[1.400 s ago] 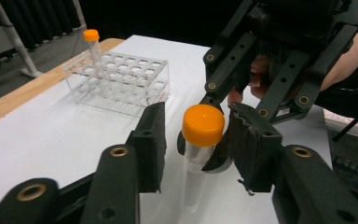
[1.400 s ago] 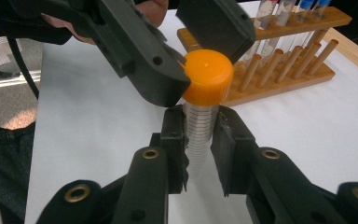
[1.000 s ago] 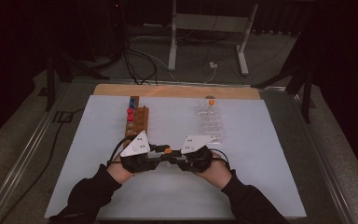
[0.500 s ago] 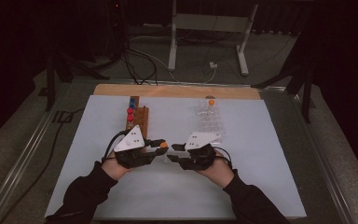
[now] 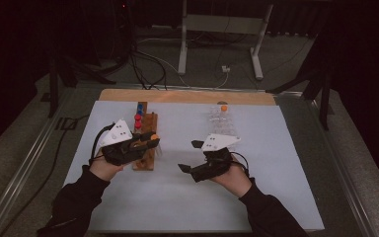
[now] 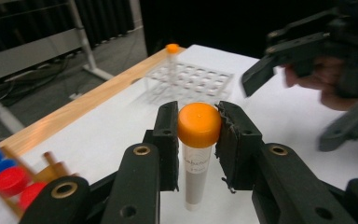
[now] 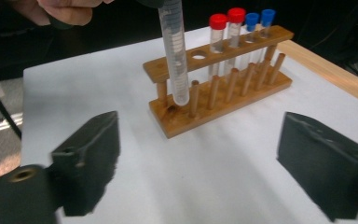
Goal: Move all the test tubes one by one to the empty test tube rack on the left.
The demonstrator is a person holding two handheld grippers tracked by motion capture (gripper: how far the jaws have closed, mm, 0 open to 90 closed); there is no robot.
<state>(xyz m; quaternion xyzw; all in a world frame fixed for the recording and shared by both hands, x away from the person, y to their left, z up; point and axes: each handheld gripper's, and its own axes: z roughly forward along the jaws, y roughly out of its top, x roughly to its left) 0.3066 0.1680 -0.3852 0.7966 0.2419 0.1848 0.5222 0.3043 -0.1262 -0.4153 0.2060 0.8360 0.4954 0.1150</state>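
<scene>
Left gripper [image 6: 198, 140] fingers around orange-capped tube [image 6: 198, 154], its label print too blurred.

Dim overhead light is falling on the white worktop [image 5: 187, 197] while the surroundings are sinking into darkness; the far claw [image 6: 307, 60] is blurring, and near jaws are looking soft.

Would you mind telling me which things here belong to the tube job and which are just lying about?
In the job:
- orange-capped tube, clamped in the left gripper
- wooden rack
- right gripper, its fingers just opened with nothing between them

Lying about:
- red-capped tubes and blue-capped tubes in that rack
- clear plastic rack
- cables on the floor
</scene>
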